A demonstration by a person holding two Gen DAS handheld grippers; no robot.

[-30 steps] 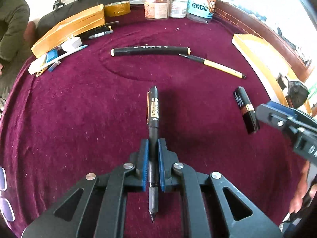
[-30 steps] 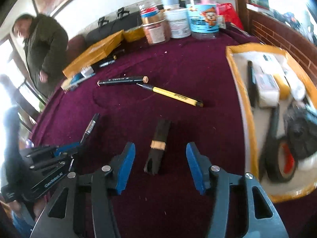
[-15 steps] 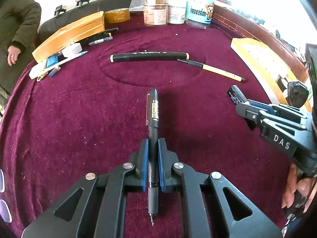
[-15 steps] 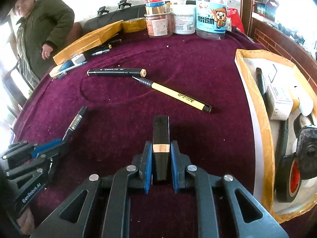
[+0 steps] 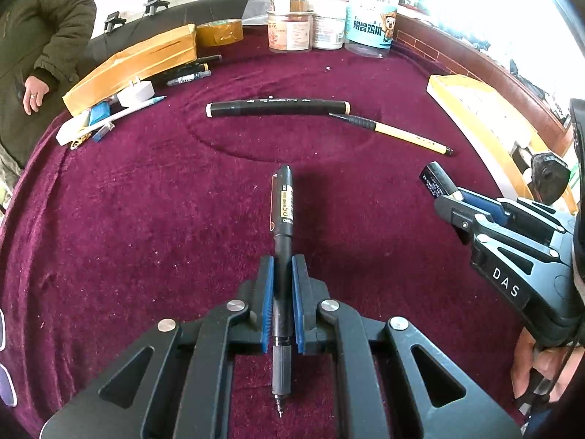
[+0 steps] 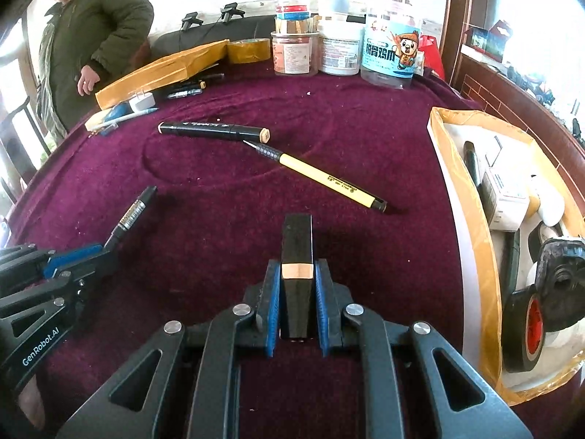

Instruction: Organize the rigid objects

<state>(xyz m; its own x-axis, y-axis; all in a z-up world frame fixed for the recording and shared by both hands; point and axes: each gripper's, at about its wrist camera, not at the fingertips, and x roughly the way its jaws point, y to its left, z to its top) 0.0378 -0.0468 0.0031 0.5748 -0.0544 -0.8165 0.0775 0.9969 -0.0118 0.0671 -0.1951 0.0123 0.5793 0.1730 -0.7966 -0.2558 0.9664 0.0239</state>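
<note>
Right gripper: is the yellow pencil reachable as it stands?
Probably not yet. The right gripper is shut on the black case, so its jaws are full. The path to the yellow pencil looks clear across bare cloth; it must drop the case first.

Lived-in home room: velvet-covered table (image 6: 365, 117) cluttered with food jars (image 6: 389, 53), tape roll (image 6: 248, 51).

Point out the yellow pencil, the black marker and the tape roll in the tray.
yellow pencil (image 6: 329, 179), right wrist view, yellow barrel.
black marker (image 6: 204, 130), right wrist view, mid-body.
tape roll (image 6: 519, 333), right wrist view, black outer side.
</note>
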